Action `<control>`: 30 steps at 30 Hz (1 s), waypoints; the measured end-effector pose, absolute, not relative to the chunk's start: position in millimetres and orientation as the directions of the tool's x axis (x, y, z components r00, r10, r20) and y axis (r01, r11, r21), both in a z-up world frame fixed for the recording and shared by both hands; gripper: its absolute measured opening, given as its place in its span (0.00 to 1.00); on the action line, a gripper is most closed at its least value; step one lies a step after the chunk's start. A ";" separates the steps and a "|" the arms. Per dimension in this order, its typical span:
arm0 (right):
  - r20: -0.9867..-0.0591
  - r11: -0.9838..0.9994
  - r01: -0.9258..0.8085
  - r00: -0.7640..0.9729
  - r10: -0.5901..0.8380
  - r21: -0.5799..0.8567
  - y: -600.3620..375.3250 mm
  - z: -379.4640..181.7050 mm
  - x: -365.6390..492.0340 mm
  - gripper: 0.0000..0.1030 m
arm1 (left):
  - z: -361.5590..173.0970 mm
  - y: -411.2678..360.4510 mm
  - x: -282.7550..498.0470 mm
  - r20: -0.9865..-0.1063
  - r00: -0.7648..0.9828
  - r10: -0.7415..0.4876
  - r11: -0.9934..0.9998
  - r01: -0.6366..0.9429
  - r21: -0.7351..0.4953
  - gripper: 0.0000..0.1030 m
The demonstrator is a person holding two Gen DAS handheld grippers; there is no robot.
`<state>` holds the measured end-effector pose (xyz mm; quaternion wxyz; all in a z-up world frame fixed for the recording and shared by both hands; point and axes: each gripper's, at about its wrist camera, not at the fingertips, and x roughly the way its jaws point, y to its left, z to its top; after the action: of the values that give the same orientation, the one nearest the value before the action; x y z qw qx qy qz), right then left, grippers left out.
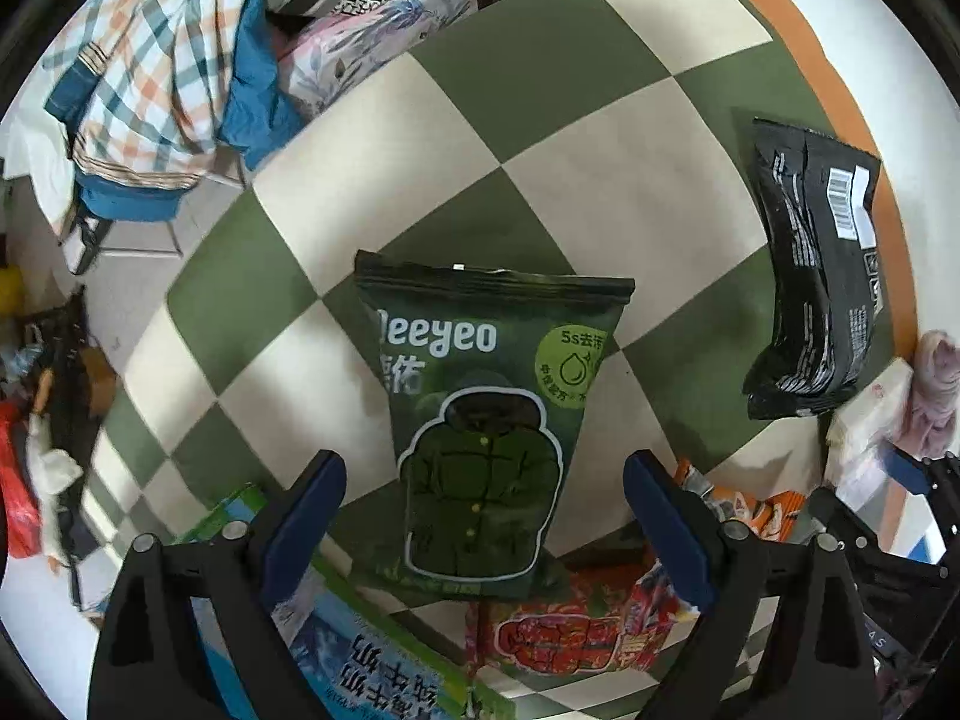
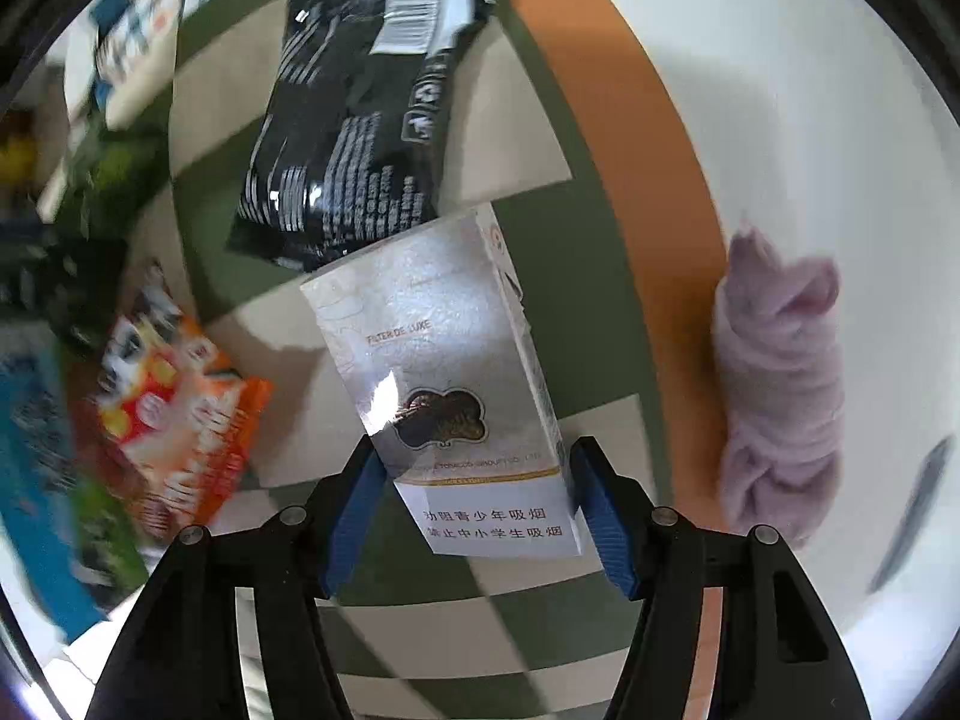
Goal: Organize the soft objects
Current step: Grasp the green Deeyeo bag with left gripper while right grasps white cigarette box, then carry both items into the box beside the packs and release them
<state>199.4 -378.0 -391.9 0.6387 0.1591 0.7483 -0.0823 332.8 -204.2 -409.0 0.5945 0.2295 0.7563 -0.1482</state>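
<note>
Your left gripper [image 1: 483,534], jaws wide, hovers over the green pouch [image 1: 480,426]; your right gripper [image 2: 474,516] grips a white carton [image 2: 444,384]. Black bag [image 2: 360,120], pink cloth [image 2: 777,384] remain scattered: sorting looks early.

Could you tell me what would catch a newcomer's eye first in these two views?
Probably the dark green Deeyeo pouch lying on the green-and-cream checkered mat, between the left gripper's open jaws. Next, the white cigarette pack clamped in the right gripper, with a black pouch beyond it.
</note>
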 end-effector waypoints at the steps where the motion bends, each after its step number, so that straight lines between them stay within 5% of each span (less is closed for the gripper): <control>1: -0.981 0.934 0.345 -0.129 0.142 0.089 -379.6 -391.8 200.0 0.69 | -411.5 -202.8 333.1 -0.965 -0.201 0.166 0.855 0.517 0.040 0.56; 2: -0.981 0.934 0.344 -0.130 0.147 0.095 -381.2 -392.5 201.3 0.71 | -415.1 -201.0 333.6 -0.962 -0.216 0.168 0.859 0.511 0.036 0.42; 11: -0.985 0.955 0.298 -0.160 0.058 0.007 -371.0 -400.0 223.6 0.71 | -417.3 -197.0 322.3 -0.965 -0.215 0.147 0.880 0.474 0.029 0.32; 15: -0.986 0.961 0.272 -0.164 0.006 -0.040 -350.3 -390.8 215.6 0.58 | -410.1 -195.2 320.5 -0.969 -0.188 0.159 0.883 0.466 0.055 0.30; 21: -0.988 0.949 0.316 -0.150 0.043 -0.007 -357.6 -383.3 196.4 0.57 | -367.8 -197.0 309.6 -0.988 -0.117 0.105 0.889 0.455 0.041 0.30; 30: -0.990 0.952 0.275 0.038 0.133 0.138 -325.3 -277.8 175.1 0.57 | -257.5 -178.2 255.0 -0.991 0.023 -0.131 0.910 0.400 -0.111 0.30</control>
<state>175.1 -325.3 -277.8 0.7052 0.1473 0.6917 -0.0503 255.0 -178.2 -257.5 0.7083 0.0998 0.6732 -0.1875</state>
